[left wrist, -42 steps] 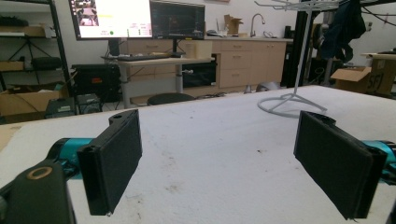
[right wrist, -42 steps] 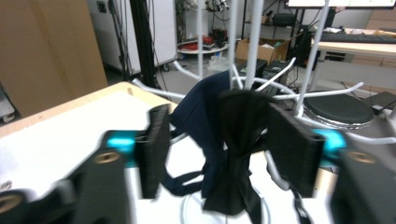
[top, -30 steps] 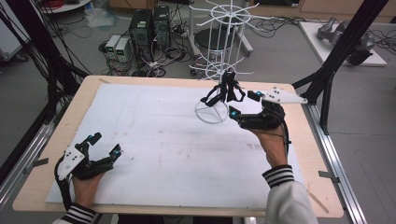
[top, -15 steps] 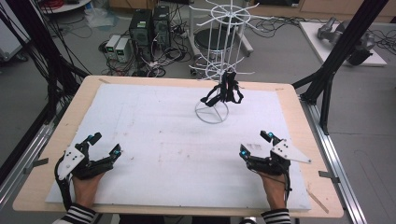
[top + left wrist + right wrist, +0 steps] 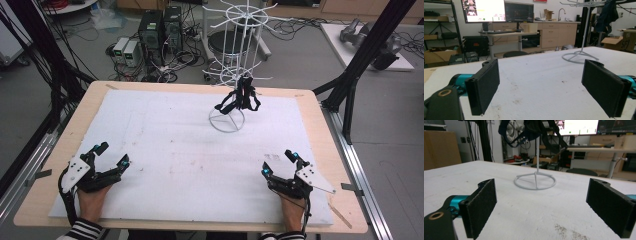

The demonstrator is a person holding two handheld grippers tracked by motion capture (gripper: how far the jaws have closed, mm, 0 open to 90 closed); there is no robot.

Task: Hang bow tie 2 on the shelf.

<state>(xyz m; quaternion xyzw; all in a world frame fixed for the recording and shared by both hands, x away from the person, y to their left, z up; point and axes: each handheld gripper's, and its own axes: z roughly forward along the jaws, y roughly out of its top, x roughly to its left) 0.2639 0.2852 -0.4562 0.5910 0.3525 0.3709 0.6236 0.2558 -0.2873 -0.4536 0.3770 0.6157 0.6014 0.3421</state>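
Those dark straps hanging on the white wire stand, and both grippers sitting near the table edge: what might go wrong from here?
1. The dark strappy item hangs off one side of the tall white wire rack, which stands on a thin ring base; a tug might tip it.
2. Its loops dangle loosely, so they may slip off or snag on a hook.
3. The left gripper and right gripper are open and far from the rack; reaching over could knock it.

Left gripper [image 5: 109, 156] and right gripper [image 5: 279, 162] both low at near corners, jaws wide apart, hands behind.
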